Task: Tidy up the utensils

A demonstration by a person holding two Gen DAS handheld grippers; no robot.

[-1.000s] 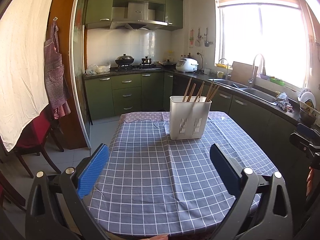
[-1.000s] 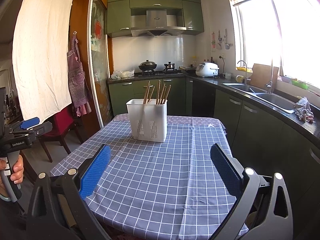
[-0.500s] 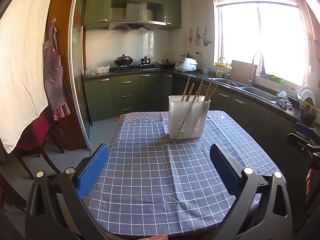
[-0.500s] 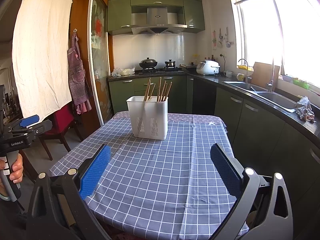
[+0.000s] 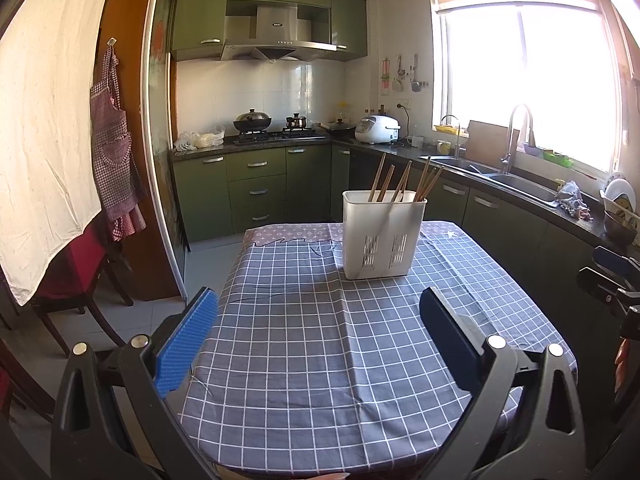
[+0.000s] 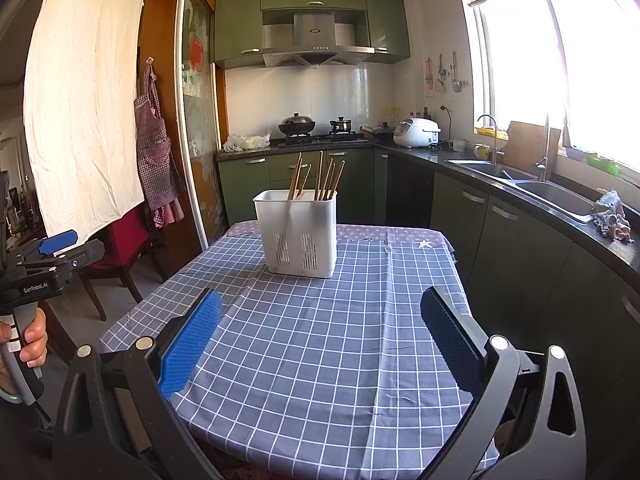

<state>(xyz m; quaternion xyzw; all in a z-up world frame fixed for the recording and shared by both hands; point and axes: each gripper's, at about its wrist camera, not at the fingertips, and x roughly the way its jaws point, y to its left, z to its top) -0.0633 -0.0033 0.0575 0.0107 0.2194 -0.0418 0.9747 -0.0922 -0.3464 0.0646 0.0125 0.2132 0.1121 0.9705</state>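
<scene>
A white plastic utensil holder (image 5: 383, 235) stands upright near the far end of the table; it also shows in the right wrist view (image 6: 297, 233). Several wooden chopsticks (image 5: 404, 178) stick up out of it, seen also in the right wrist view (image 6: 320, 176). My left gripper (image 5: 318, 312) is open and empty, held above the near part of the table, well short of the holder. My right gripper (image 6: 320, 314) is open and empty too, at about the same distance from the holder.
The table wears a blue-grey checked cloth (image 5: 340, 344). A red chair (image 5: 76, 272) stands at the left. Green cabinets with a sink (image 6: 556, 196) line the right side, a hob (image 5: 276, 133) the back wall. The other gripper shows at each view's edge (image 6: 48, 260).
Both views have drifted slightly; the holder sits a touch lower and closer in the frames. Both grippers stay open and empty.
</scene>
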